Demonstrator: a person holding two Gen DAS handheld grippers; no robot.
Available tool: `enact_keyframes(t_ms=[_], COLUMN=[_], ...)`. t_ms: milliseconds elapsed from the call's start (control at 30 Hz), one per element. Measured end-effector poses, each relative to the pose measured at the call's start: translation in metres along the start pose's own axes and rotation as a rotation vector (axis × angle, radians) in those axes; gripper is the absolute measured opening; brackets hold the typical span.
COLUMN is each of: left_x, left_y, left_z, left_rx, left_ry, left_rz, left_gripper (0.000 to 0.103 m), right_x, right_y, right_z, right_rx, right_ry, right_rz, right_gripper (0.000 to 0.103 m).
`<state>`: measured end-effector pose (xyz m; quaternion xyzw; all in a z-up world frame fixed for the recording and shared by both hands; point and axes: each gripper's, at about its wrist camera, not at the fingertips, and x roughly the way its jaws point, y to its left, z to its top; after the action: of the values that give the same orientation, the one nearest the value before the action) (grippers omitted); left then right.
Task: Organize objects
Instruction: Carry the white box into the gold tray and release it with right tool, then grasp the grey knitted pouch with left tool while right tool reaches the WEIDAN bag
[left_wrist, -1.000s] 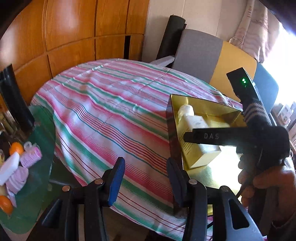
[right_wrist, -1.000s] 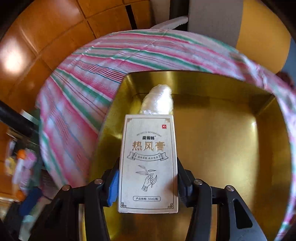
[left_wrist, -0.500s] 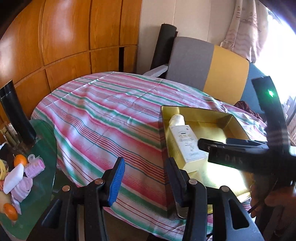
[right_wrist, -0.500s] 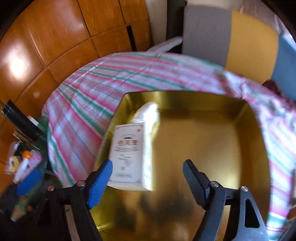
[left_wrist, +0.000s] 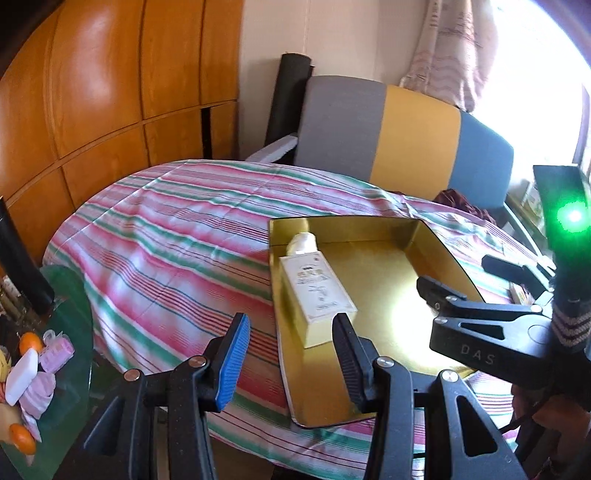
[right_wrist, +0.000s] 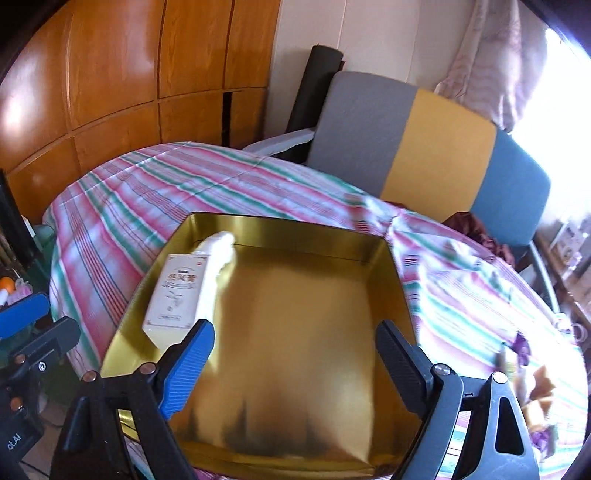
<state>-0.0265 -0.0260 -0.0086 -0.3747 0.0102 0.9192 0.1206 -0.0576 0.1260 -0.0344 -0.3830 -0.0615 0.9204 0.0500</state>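
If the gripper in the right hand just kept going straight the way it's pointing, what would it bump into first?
Most likely the bare floor of the gold tray. The right gripper, jaws opening with nothing between them, aims down into the tray's open middle. The cream box lies off to the left, seemingly out of line, though depth is uncertain.

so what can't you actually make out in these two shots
- Box print: too small and blurred in both views.
- Items at table's right edge: motion-blurred, right wrist view.
- Side-table clutter: cut off by frame edge, left wrist view.
- White wrapped item: half hidden behind the box.
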Motion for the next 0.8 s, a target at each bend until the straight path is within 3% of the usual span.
enact_keyframes(t_ms=[433, 800], left_x=[0.008, 0.012], left_y=[-0.05, -0.11], left_z=[-0.005, 0.001], left_rx=[0.108, 0.238], left_ry=[0.045, 0.056], left_rz=[-0.091, -0.198], left_gripper=[0.047, 0.047], right_x=[-0.03, -0.052], right_y=[-0.065, -0.175], right_z=[-0.026, -0.08], right_rx=[0.071, 0.253], right_ry=[-0.016, 0.057], right_rz=[-0.148, -0.269], right_gripper=[0.09, 0.091])
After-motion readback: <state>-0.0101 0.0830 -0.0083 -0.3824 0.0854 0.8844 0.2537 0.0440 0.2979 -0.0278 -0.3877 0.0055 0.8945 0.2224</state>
